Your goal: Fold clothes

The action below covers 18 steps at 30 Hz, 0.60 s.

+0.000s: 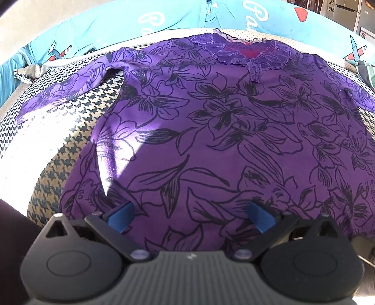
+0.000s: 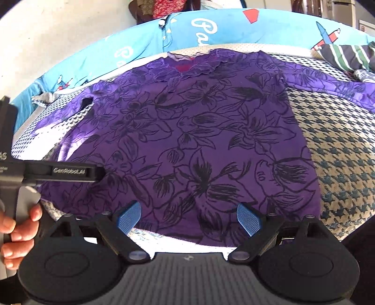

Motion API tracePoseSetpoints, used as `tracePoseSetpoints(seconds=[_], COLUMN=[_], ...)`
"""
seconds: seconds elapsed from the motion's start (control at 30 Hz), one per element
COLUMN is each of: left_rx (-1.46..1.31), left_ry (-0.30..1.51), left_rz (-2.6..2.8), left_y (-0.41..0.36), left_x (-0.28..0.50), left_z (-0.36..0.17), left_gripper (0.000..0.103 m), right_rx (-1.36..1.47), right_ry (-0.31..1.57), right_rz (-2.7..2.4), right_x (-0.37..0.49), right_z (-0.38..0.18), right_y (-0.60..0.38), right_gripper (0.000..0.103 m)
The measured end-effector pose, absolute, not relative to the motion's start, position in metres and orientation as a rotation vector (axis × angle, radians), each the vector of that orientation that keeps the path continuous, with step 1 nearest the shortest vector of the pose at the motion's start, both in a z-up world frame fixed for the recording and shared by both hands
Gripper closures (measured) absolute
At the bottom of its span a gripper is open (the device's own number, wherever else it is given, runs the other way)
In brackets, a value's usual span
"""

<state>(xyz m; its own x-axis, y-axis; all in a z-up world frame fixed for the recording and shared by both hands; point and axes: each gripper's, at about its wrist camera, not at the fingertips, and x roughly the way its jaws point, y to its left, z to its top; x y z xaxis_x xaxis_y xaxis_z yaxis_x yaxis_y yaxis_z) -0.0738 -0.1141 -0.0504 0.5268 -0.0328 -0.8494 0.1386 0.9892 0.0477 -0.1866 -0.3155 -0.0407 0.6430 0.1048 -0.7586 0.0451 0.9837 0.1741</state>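
Tongs (image 2: 188, 218) above flat purple blouse (image 2: 187, 131)

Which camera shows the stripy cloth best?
The right wrist view: the stripy cloth lies clear at the far right, beside the purple top. The left wrist view shows only a sliver at its right edge.

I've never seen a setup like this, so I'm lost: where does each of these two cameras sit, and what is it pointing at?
Left wrist: sits on the left gripper, looking down its open blue fingers at the purple floral top; no hand shows.
Right wrist: sits on the right gripper, also open, over the top's near hem; the person's left hand shows at the edge.
Shared: the top, the houndstooth cover, the blue bedding.
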Motion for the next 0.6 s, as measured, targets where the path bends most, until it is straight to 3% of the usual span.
tracePoseSetpoints(seconds=[0.6], left_rx=[0.121], left_ry=[1.099], left_rz=[-0.129], left_y=[-0.141], left_x=[-0.080], left_z=[-0.045], left_gripper=[0.000], right_rx=[0.263], right_ry=[0.911], right_rz=[-0.139], right_x=[-0.164], right_z=[-0.053], right_y=[-0.335], right_gripper=[0.013])
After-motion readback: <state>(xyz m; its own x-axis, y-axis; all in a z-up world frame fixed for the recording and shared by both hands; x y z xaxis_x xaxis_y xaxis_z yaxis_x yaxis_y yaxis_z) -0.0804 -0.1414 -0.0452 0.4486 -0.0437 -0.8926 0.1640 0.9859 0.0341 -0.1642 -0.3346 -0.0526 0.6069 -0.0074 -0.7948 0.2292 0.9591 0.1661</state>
